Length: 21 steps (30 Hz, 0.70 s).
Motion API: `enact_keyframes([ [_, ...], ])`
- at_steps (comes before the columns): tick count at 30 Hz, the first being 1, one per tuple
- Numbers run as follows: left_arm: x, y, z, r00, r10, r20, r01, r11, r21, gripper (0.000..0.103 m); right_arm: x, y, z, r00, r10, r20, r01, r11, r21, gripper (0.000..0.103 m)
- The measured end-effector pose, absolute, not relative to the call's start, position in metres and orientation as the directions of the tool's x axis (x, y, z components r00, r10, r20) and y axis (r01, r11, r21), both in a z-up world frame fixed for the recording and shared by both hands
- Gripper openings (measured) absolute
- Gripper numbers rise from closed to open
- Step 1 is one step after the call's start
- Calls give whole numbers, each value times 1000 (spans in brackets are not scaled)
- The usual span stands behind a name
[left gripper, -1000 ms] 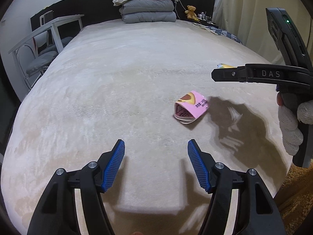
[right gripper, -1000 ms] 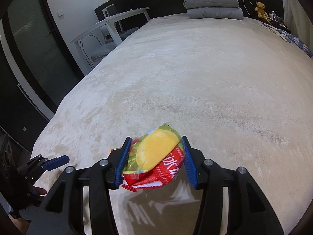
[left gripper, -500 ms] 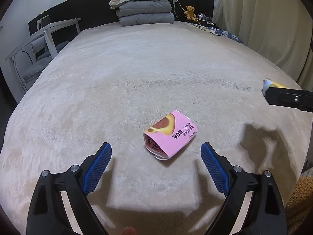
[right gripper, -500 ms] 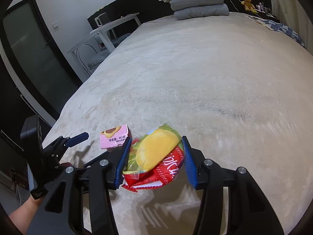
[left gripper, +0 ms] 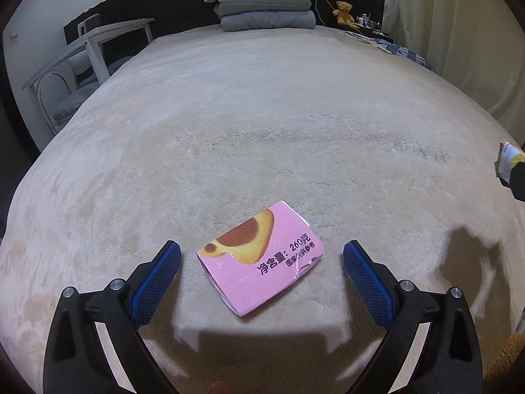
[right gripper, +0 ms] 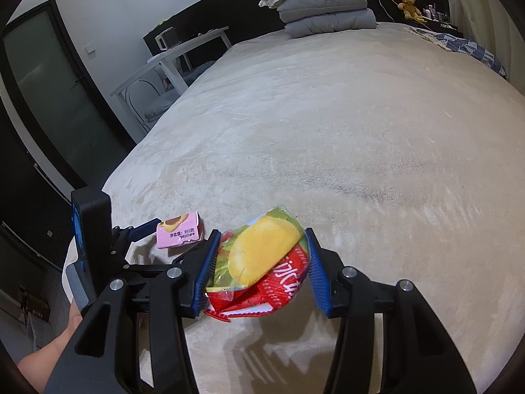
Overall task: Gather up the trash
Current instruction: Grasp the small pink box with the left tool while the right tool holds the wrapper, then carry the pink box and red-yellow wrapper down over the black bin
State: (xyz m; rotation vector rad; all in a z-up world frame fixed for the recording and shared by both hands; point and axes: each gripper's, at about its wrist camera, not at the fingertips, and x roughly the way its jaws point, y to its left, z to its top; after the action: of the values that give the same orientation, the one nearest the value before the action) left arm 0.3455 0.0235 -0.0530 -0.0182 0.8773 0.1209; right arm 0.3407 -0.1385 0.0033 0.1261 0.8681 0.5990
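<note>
- The jaws of the left gripper (left gripper: pixel 262 256) are seen opening wide, nothing pressed between the blue pads; the pink wrapper (left gripper: pixel 261 257) lies flat on the bed (left gripper: pixel 279 124) in the gap between them, clear of both pads.
- The jaws of the right gripper (right gripper: pixel 261 269) are clamped on a red-and-yellow snack bag (right gripper: pixel 262 262), which is held off the bed cover.
- The pink wrapper is placed directly ahead of and between the left jaws, somewhat nearer the left pad than the right; its long axis is set on a diagonal across the gap, running from the near left corner up toward the far right.
- The left gripper is judged the nearer by far; in the right wrist view the pink wrapper (right gripper: pixel 179 229) is shown off to the left of the laden right gripper, just beside the left gripper's fingertip.
- The coming move is judged to call for a short descent and a closing across the wrapper's narrower span; because of the diagonal lie, a corner may be caught rather than the body, and the thin flattened packet may be pressed into the plush cover.
- Nothing is seen standing in the way around the wrapper.
- Folded bedding (left gripper: pixel 264 10) and a teddy bear (left gripper: pixel 343 11) are set well apart at the head of the bed; a white-framed chair (left gripper: pixel 85 65) stands beside it.
</note>
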Motion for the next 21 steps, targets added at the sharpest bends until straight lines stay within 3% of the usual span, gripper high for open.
enact_keyframes([
  [5, 350, 29, -53, 630, 113, -768, -141, 990, 29, 90, 342, -137, 1, 489, 536, -688, -447, 831, 330, 51],
  [8, 348, 32, -53, 624, 129, -771, -156, 987, 39, 65, 343, -136, 1, 489, 537, -687, -443, 832, 334, 51],
  [21, 327, 35, -33, 667, 86, -740, -136, 991, -7, 64, 343, -139, 2, 491, 541, -682, -422, 833, 357, 51],
])
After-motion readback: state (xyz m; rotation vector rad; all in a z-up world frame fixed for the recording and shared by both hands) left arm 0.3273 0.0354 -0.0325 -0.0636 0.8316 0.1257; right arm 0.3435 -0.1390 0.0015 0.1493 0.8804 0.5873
